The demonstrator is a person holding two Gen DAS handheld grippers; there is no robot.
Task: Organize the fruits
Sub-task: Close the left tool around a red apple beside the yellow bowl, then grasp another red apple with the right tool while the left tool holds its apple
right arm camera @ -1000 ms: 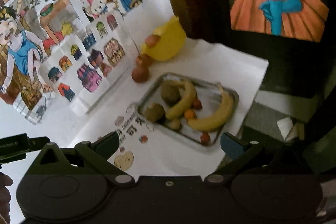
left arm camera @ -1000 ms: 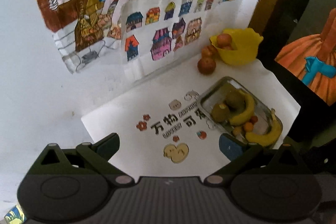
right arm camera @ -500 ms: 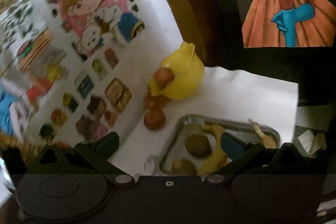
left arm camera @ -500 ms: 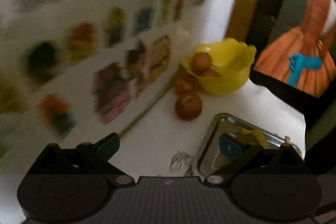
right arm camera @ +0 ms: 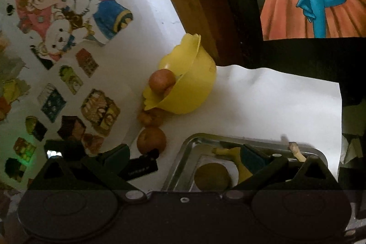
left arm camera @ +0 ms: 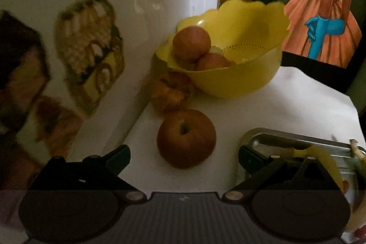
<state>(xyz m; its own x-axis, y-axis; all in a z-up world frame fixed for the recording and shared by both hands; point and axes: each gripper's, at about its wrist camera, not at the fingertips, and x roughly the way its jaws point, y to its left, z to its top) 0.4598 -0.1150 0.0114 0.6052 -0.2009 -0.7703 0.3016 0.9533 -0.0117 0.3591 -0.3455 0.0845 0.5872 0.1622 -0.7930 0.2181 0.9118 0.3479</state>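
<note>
Left gripper (left arm camera: 184, 156) fingers gaping round nearest apple (left arm camera: 186, 138), not touching. Right gripper (right arm camera: 185, 158) also gaping, hiding pt of tray (right arm camera: 196, 141); bananas (right arm camera: 238, 161) mostly covered.

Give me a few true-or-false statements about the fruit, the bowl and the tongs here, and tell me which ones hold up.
1. The yellow bowl has apples in it. True.
2. The left tongs are clamped on the nearest apple. False: they are open, and that apple sits untouched on the white table between the fingers.
3. Two apples lie on the table outside the bowl. True: the nearest apple and a second apple behind it, next to the bowl.
4. The metal tray is empty. False: it holds a banana and a round brown fruit.
5. The right tongs are holding a banana. False: they are open and hold nothing.
</note>
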